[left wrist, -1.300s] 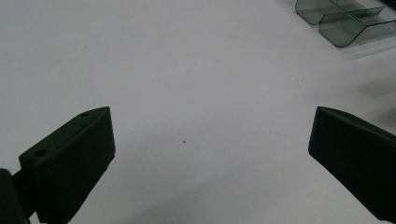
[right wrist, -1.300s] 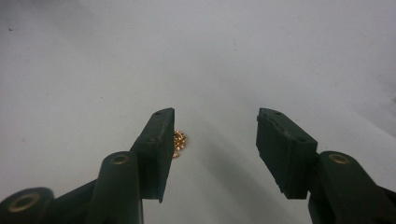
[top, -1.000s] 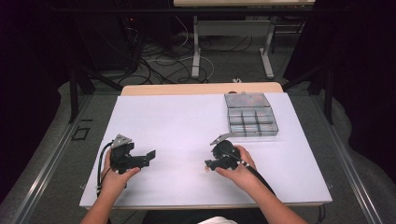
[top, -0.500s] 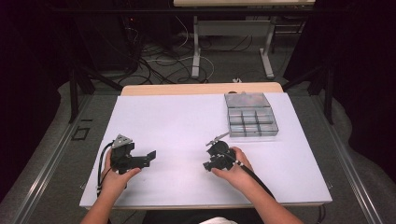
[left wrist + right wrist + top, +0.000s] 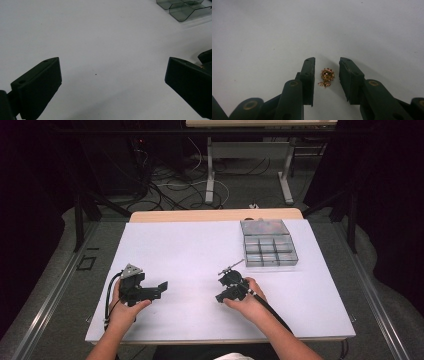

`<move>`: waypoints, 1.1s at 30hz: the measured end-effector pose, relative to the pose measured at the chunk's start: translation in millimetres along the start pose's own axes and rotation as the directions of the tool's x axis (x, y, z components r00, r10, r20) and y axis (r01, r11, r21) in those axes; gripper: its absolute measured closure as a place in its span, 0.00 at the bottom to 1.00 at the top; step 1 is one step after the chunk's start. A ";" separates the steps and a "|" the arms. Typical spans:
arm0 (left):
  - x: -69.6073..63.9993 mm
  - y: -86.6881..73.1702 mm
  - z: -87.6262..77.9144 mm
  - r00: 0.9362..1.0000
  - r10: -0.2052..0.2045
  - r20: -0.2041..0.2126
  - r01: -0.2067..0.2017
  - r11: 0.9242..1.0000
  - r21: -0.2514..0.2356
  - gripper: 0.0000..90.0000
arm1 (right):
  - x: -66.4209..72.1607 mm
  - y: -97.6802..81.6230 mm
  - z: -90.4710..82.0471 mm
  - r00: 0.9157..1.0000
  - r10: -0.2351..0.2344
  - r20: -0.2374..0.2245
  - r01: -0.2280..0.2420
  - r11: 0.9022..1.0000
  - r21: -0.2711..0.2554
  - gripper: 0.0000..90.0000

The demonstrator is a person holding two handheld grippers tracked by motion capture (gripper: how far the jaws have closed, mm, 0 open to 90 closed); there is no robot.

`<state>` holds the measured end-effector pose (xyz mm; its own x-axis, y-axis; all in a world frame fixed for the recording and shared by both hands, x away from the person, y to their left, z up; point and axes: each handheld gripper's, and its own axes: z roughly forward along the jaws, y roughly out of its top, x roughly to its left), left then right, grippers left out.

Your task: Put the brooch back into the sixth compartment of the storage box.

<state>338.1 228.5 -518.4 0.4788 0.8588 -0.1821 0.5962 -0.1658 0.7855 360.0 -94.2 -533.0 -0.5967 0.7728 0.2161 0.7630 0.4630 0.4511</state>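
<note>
Since the earlier frame, right gripper (image 5: 326, 72) jaws have been closing around a gold trinket (image 5: 326, 77), apparently not yet pinched; left gripper (image 5: 112, 82) gapes empty. Lifting remains.

Grey floor (image 5: 45, 285) is lying dim around the table (image 5: 210, 215) — cables (image 5: 165, 182) are trailing behind. Another table's legs (image 5: 212, 175) are standing beyond — darkness all round.

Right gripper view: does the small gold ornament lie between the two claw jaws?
Yes, the gold ornament lies on the white table in the gap, touching neither jaw.
</note>
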 end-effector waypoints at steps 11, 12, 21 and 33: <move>0.3 0.2 0.0 1.000 0.002 0.002 -0.002 1.000 0.008 0.01 | 0.2 1.6 3.0 1.000 -0.020 0.000 0.020 0.999 0.029 0.78; 0.3 0.2 0.0 1.000 0.001 0.001 -0.001 1.000 0.008 0.01 | 0.1 1.4 4.6 1.000 -0.025 0.000 0.025 0.999 0.022 0.78; 0.9 0.3 0.1 1.000 -0.002 0.003 0.002 1.000 0.010 0.01 | 3.8 1.5 5.6 0.999 -0.029 0.019 0.028 0.999 0.041 0.82; 1.3 0.0 0.5 1.000 -0.006 0.001 0.006 1.000 0.005 0.01 | 3.0 0.0 7.3 0.998 -0.052 0.018 0.052 0.999 0.003 0.87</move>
<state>339.1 229.3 -518.9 0.4762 0.8591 -0.1873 0.6023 -0.1635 0.7813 360.0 -88.7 -538.7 -0.6311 0.7554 0.1764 0.7315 0.5040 0.4592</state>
